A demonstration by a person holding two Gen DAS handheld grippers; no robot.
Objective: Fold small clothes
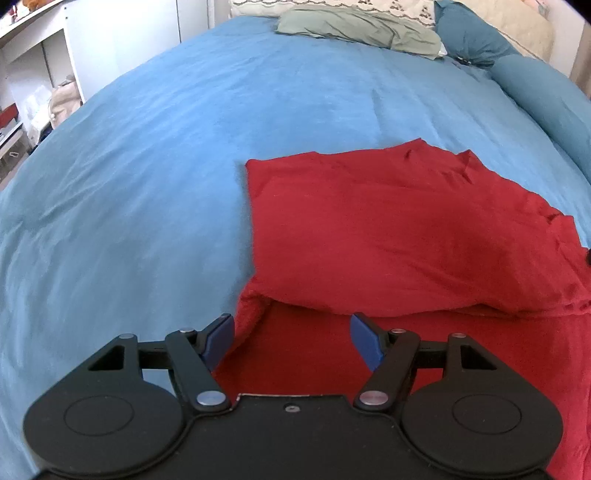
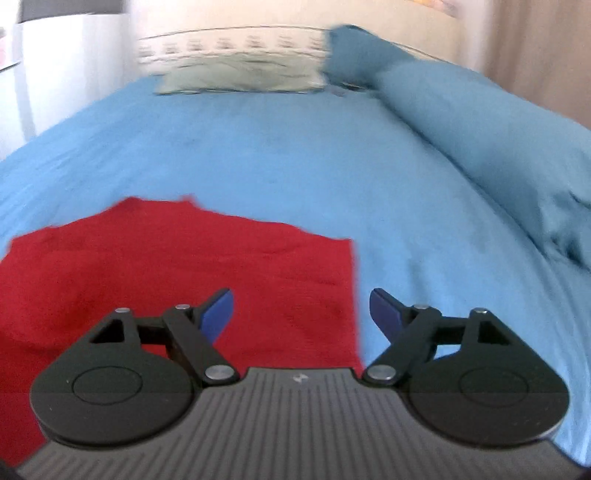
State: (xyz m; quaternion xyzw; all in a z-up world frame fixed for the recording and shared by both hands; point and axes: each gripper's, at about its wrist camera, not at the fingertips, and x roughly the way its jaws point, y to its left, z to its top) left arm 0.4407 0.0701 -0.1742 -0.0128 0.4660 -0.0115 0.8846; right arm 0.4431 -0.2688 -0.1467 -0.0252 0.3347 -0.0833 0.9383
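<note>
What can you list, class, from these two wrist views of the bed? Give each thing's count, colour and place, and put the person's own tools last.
soft red cloth garment: one, red, partly folded, near edge of the bed
wide blue bed cover: one, light blue, under the garment
flat sage-green pillow: one, grey-green, head of the bed
dark teal pillows: at least two, teal, far right side
cream patterned pillow: one, cream, behind the green pillow
white shelving unit: one, white, left of the bed
left gripper: black with blue pads, open over the garment's left near corner
right gripper: same build, open over the garment's right edge
</note>
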